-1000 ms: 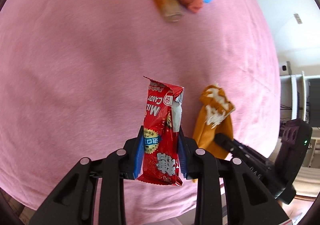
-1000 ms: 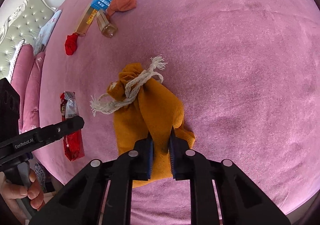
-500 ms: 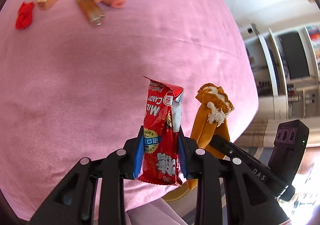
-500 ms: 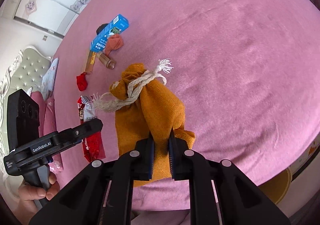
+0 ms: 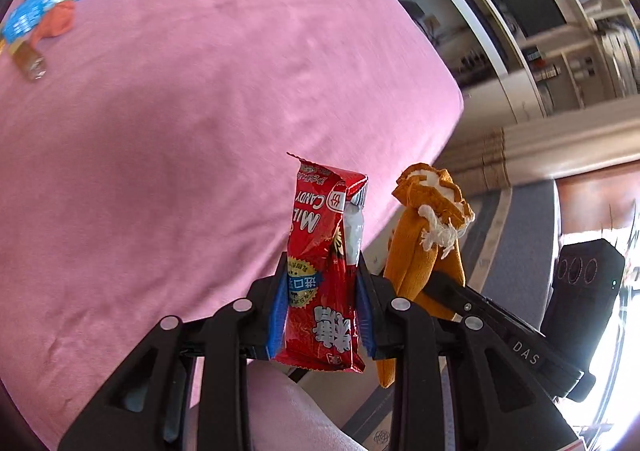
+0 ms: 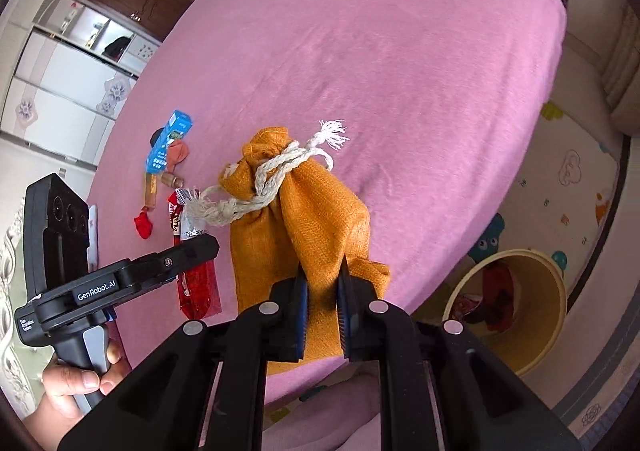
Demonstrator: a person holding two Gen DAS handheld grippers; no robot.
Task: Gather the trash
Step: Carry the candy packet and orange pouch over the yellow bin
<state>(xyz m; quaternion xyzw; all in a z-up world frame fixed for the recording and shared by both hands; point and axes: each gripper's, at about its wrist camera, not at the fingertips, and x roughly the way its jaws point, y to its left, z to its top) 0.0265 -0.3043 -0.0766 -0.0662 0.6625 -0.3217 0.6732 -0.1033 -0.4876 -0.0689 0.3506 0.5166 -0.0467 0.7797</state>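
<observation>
**Foil wrapper and cloth pouch carried off the bed**

Red foil candy wrapper (image 5: 325, 283) sits clamped at mid-length between the left gripper (image 5: 323, 315) pads, held above the near edge of the pink bed (image 5: 180, 131). Light and crinkly, it likely slips unless pinched flat. The right gripper (image 6: 323, 315), jaws together, pinches a fold of the soft orange drawstring pouch (image 6: 304, 227). A yellow bin (image 6: 532, 315) stands near right on the floor.
</observation>
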